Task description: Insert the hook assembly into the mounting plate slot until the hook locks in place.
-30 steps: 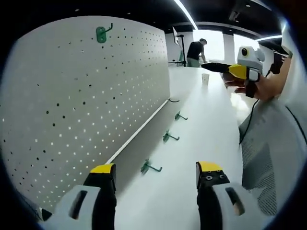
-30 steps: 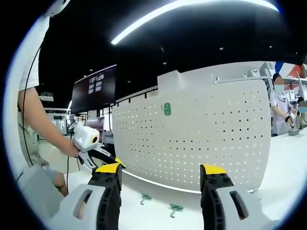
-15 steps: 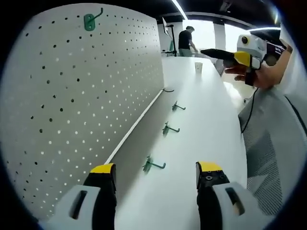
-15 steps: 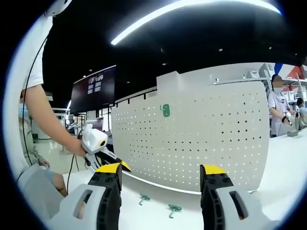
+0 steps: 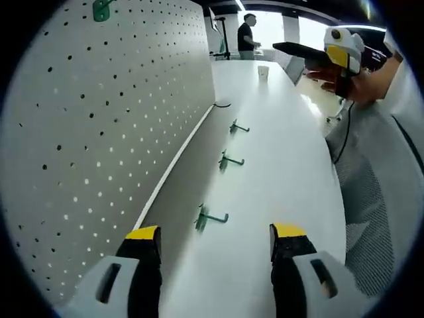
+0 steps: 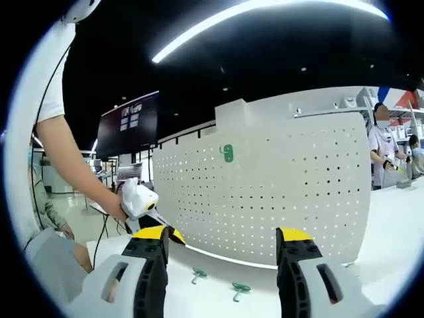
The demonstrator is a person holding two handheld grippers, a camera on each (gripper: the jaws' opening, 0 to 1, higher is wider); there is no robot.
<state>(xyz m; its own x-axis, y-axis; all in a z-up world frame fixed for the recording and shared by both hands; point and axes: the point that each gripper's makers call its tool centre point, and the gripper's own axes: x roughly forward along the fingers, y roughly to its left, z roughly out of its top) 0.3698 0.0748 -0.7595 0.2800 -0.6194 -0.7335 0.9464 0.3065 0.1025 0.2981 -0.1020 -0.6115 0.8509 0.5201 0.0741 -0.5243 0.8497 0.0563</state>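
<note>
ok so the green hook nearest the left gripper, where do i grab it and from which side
Probably by the thin arm of the nearest green hook, coming from the open table side with the left gripper, jaws open. Its wider base end lies close to the foot of the pegboard, while the arm juts out over bare table, so it looks easiest to straddle.

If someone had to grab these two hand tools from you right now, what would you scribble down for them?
Left gripper: open, holding nothing, low over the white table beside the pegboard.
Right gripper: open, holding nothing, raised, facing the pegboard.
Things: three green hooks lie loose in a row on the table along the pegboard's foot; the nearest hook is just ahead of the left fingers. One green hook already sits high on the pegboard.
Done: one hook is mounted.
Left: pick up a loose hook, probably the nearest, and push it into the pegboard until it locks.
</note>
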